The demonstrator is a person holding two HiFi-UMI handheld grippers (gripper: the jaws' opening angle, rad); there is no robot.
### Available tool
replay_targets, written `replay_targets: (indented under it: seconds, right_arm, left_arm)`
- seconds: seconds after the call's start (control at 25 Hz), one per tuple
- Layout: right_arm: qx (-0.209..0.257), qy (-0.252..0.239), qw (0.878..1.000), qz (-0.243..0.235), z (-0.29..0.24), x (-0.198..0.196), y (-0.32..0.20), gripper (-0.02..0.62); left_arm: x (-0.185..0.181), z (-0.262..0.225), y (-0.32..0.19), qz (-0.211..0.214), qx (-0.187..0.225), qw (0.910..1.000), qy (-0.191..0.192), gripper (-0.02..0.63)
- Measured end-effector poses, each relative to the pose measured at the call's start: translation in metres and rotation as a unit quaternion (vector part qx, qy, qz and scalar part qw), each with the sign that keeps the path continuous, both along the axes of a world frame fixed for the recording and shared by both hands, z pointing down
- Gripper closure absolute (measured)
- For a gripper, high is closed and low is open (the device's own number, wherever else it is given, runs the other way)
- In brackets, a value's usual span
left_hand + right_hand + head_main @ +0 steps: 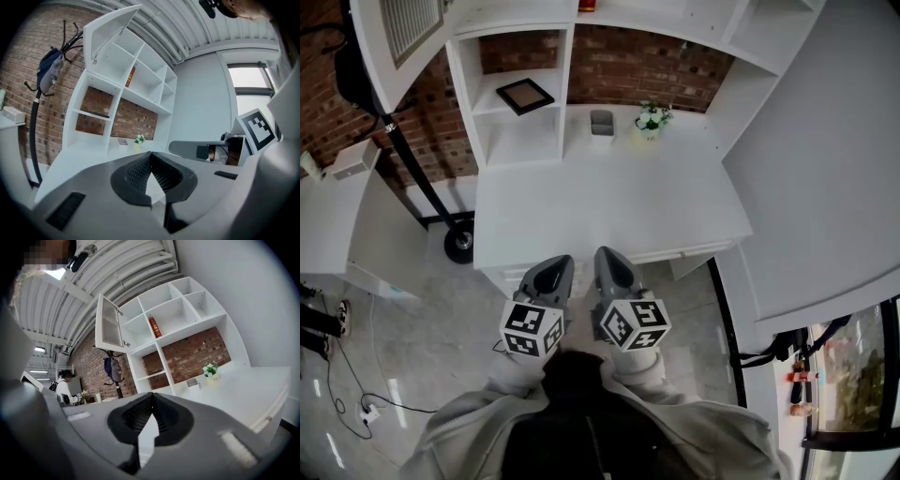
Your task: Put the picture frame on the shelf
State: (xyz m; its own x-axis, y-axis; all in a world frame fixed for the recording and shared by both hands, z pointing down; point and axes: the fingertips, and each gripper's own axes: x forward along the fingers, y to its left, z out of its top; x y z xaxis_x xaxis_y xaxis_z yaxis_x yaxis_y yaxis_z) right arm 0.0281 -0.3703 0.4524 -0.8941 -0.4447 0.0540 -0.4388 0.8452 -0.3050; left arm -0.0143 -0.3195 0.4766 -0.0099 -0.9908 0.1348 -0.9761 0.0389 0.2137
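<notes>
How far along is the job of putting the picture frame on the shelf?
Done, it seems: the picture frame lies flat on the white shelf in the left compartment above the desk. In hand: nothing. The left gripper and the right gripper are both shut and empty, held near the person's body, short of the desk. Left: nothing that I can see; the job looks finished.

A: Location type?
B: Studio office, industrial shell. Evidence: brick wall [619, 61], ribbed metal ceiling [117, 273], concrete floor [422, 347], white desk [609, 206], shelving unit [520, 141], coat stand [33, 126].
</notes>
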Motion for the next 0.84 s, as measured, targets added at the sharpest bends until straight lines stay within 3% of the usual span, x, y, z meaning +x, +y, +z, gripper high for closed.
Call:
replay_targets:
  seconds: [0.84]
  right_arm:
    - [-0.024, -0.005, 0.999, -0.031, 0.004, -0.006, 0.012, 0.597]
  left_arm:
    - [-0.001, 0.006, 0.013, -0.006, 0.000, 1.0000, 0.008, 0.603]
